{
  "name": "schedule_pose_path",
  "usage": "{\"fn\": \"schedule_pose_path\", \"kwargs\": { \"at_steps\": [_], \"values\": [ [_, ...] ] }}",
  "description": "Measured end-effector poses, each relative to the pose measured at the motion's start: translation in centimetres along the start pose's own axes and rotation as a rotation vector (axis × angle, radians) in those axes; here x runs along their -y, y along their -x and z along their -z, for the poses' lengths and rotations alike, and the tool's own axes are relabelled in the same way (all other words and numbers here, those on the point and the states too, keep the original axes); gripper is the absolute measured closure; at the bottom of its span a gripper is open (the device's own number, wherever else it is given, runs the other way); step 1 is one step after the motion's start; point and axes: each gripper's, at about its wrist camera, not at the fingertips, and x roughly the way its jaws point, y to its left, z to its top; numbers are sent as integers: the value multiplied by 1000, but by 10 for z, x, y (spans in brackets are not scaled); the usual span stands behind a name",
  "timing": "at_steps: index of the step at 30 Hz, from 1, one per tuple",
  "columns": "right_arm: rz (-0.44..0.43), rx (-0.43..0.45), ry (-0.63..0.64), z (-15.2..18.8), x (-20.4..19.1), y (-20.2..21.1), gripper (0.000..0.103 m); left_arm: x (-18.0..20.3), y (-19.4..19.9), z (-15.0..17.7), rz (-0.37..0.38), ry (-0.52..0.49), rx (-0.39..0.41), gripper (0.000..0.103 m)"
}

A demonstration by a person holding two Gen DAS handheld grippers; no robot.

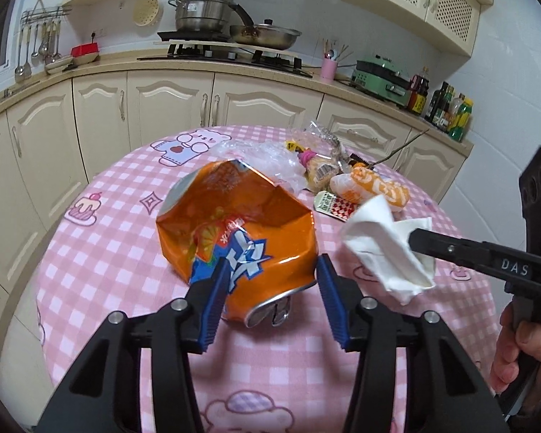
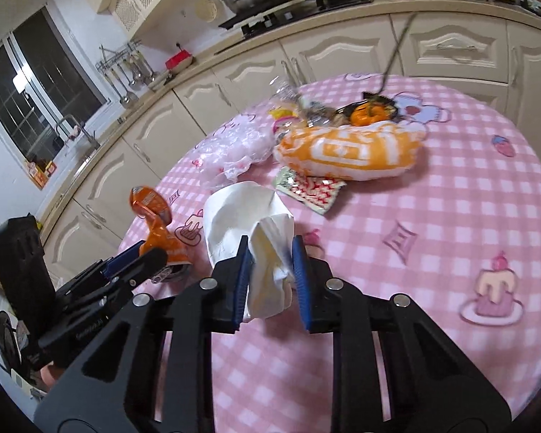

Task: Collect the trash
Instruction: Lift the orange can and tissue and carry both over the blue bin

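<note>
Left gripper (image 1: 274,281) pinches crushed orange can (image 1: 234,231) low over pink checked table (image 1: 101,252) | right gripper (image 2: 270,263) clamps white tissue (image 2: 249,223) beside it | wrappers (image 2: 350,151) heaped behind.

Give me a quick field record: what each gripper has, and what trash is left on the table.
left gripper: around the crushed orange can; grip unclear
right gripper: shut on white tissue
table: pink checked cloth
trash left: orange-white wrapper, clear plastic bag, small sachet, mixed scraps behind
</note>
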Motion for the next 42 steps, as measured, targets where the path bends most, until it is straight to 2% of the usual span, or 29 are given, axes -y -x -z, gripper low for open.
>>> {"fn": "schedule_pose_path", "kwargs": {
  "at_steps": [7,19,28,36,42],
  "values": [
    [-4,53,-31,3,19,36,80,6,8,6,26,23,15,55],
    [13,182,-79,-3,54,99,80,56,33,-11,102,-16,96,55],
    [46,315,-114,-5,88,164,80,123,41,-28,187,-101,128,55],
    [125,431,-172,2,135,232,80,215,35,-36,312,-229,126,55],
    [195,486,-253,19,182,269,80,279,23,-24,403,-305,97,55]
  ]
}}
